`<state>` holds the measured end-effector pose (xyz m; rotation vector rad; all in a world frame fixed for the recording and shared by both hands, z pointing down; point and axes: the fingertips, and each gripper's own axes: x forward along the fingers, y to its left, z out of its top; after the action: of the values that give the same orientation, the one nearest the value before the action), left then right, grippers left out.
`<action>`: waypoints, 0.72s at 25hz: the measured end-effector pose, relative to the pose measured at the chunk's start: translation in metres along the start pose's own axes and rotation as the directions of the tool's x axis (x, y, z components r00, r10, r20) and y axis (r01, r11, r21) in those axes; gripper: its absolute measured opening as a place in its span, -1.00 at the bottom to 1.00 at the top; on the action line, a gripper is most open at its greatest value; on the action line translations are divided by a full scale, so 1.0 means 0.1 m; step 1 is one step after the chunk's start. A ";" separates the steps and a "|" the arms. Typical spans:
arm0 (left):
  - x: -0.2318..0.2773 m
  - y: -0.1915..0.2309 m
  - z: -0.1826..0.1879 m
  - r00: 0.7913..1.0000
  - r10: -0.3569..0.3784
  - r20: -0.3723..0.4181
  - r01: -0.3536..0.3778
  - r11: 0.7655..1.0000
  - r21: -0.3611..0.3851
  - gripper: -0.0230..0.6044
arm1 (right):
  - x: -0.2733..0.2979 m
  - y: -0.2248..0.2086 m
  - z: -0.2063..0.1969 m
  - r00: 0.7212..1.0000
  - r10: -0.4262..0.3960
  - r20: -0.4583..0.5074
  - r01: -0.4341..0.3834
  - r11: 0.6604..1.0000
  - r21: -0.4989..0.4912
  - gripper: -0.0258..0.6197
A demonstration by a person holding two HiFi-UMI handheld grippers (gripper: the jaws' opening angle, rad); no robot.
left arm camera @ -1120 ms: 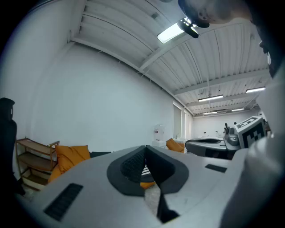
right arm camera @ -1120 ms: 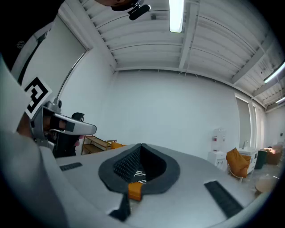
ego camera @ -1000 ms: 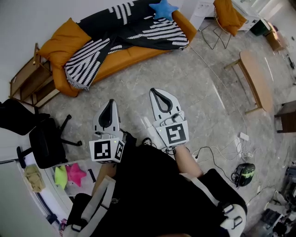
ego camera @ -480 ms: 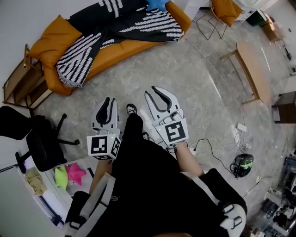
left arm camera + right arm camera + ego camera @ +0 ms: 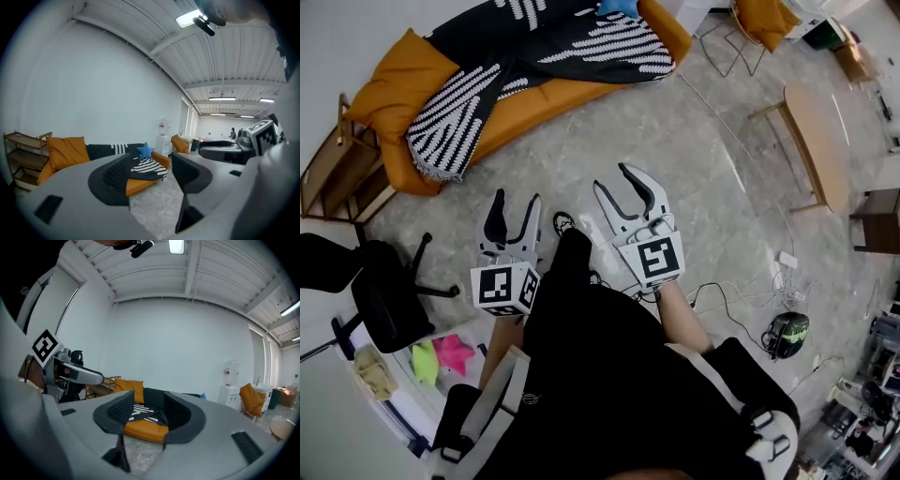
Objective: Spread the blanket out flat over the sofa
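A black blanket with white stripes (image 5: 553,52) lies rumpled across the orange sofa (image 5: 534,105); one fringed end hangs over the seat front at the left. In the left gripper view the blanket (image 5: 149,167) and sofa (image 5: 138,185) show far off between the jaws. Both grippers hang over the stone floor, well short of the sofa. My left gripper (image 5: 515,202) is open and its jaws have just been opening, with nothing between them. My right gripper (image 5: 617,180) is also open and empty, its jaws just opened; the blanket (image 5: 138,414) shows beyond them.
A blue star cushion (image 5: 619,7) sits at the sofa's right end. A wooden shelf (image 5: 328,159) stands left of the sofa and a black office chair (image 5: 380,291) nearer me. A wooden bench (image 5: 820,150) is at right, and cables (image 5: 741,300) trail on the floor.
Both grippers' jaws went from shut to open, with nothing in them. Both hands sank a little, and the sofa slid toward the head view's top left.
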<state>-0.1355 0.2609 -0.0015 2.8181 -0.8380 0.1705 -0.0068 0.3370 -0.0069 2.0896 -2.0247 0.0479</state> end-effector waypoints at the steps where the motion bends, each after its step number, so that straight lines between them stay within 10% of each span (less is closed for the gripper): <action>1: 0.11 0.07 0.00 1.000 0.003 -0.005 -0.003 1.000 -0.004 -0.10 | 0.11 -0.06 -0.02 1.000 0.005 -0.008 -0.005 1.000 -0.002 -0.27; 18: 1.57 1.27 0.14 0.996 0.052 -0.069 -0.057 0.996 -0.073 0.00 | 1.80 -0.83 -0.09 0.991 0.055 -0.124 -0.059 0.998 -0.027 -0.08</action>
<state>-0.0742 0.0712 0.0304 2.7054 -0.8882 0.2351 0.0845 0.1636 0.0226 1.9590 -1.9989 0.1510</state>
